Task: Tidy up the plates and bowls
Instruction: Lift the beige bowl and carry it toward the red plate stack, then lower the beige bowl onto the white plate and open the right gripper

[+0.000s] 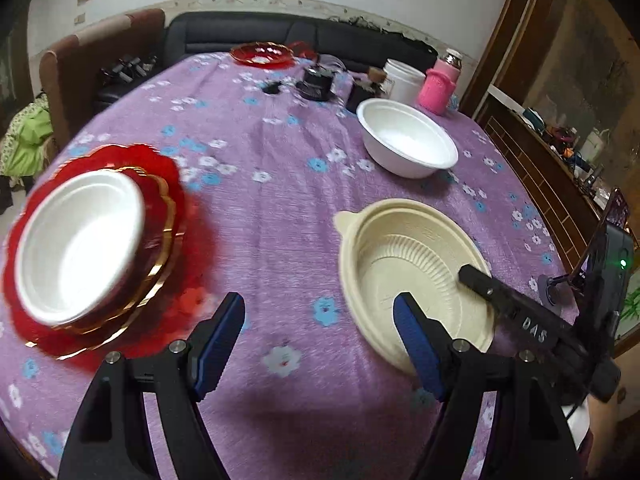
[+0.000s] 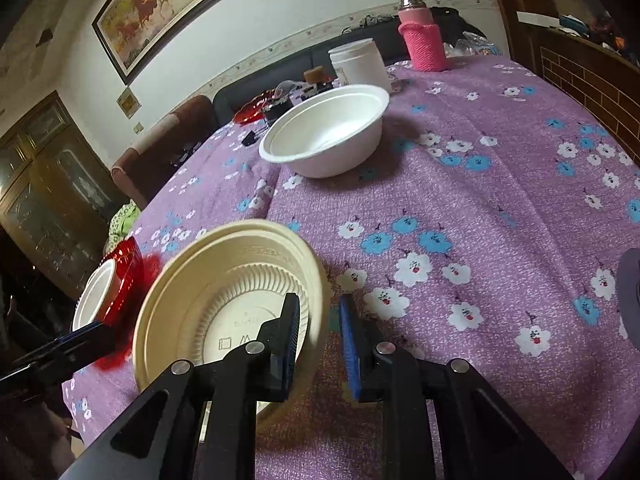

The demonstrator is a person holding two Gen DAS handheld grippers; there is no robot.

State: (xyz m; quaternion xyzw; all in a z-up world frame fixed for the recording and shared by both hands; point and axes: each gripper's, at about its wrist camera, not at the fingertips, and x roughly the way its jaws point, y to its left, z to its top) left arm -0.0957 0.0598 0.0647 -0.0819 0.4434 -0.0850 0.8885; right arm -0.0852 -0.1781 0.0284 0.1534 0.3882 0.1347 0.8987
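Purple floral cloth (image 1: 280,200) covers the whole table in both views. In the left wrist view the left gripper (image 1: 320,344) fills the bottom of the frame with its blue-padded jaws spread wide and nothing between them, over bare cloth. At the left edge sits a smeared, motion-blurred stack: a white foam bowl (image 1: 78,244) inside a gold-rimmed red plate on a larger red scalloped plate (image 1: 192,264), whose edges are too blurred to trace. At lower right lies the cream plastic bowl (image 1: 404,264), its near rim hidden behind the left gripper's right finger. The right gripper (image 2: 320,344) reaches in from the right edge of that view. In the right wrist view its jaws stand partly open astride the cream bowl's right rim, one pad inside the bowl and one outside; whether either pad touches the rim I cannot tell. A second white foam bowl (image 1: 406,142) rests alone in the upper right of the left view. Behind it stand a white jar (image 1: 402,78) and a pink knitted-sleeve flask (image 1: 438,82), with small dark items beside them that are hard to make out.
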